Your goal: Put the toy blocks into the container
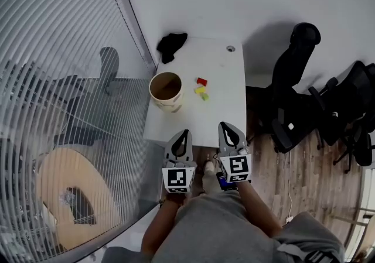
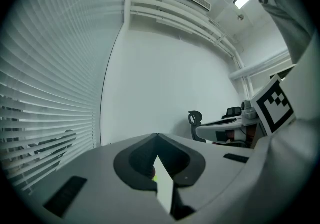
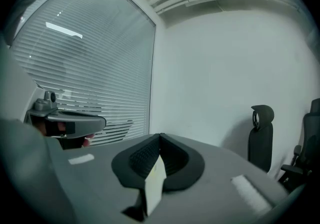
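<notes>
Nearest, the left hand-held gripper (image 1: 180,142) and the right hand-held gripper (image 1: 230,134) hover side by side at the near edge of the white counter (image 1: 225,98). Each one's own view shows its jaws closed together on nothing. Bare counter lies open between them and the toys. Farther in, one round tan container (image 1: 166,91) stands open-topped close to the left edge. Just right of it are three small blocks in a loose cluster: a green block (image 1: 204,96) nearest, a yellow block (image 1: 200,89), then a red block (image 1: 201,81). All three lie outside the container. One black cloth (image 1: 171,45) lies at the far left corner. Blinds (image 1: 53,80) close the left side, and office chairs (image 1: 293,92) crowd the right.
</notes>
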Demonstrator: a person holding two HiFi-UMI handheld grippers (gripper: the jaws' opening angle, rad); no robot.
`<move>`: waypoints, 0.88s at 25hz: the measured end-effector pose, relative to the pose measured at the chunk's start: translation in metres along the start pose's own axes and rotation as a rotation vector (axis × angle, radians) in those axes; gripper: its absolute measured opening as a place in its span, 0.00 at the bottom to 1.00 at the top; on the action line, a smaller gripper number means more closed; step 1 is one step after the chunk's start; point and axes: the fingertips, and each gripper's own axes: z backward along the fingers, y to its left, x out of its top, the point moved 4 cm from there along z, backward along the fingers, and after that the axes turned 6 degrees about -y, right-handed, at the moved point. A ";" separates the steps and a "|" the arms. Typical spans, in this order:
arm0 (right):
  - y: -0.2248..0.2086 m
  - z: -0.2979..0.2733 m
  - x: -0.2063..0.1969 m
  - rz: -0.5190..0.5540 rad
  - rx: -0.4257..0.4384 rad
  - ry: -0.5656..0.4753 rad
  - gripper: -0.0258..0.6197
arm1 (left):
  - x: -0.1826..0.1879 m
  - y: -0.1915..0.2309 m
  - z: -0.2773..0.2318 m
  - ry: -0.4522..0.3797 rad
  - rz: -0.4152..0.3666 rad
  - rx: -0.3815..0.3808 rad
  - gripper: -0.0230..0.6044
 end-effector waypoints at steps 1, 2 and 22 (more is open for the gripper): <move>-0.005 -0.007 -0.001 -0.007 -0.004 -0.001 0.06 | -0.001 0.001 -0.007 0.005 -0.003 -0.004 0.05; -0.009 -0.014 -0.003 -0.013 -0.007 0.001 0.06 | -0.002 0.003 -0.015 0.009 -0.006 -0.008 0.05; -0.048 -0.119 -0.039 0.035 -0.066 0.062 0.06 | -0.017 0.065 -0.120 0.024 0.015 -0.134 0.05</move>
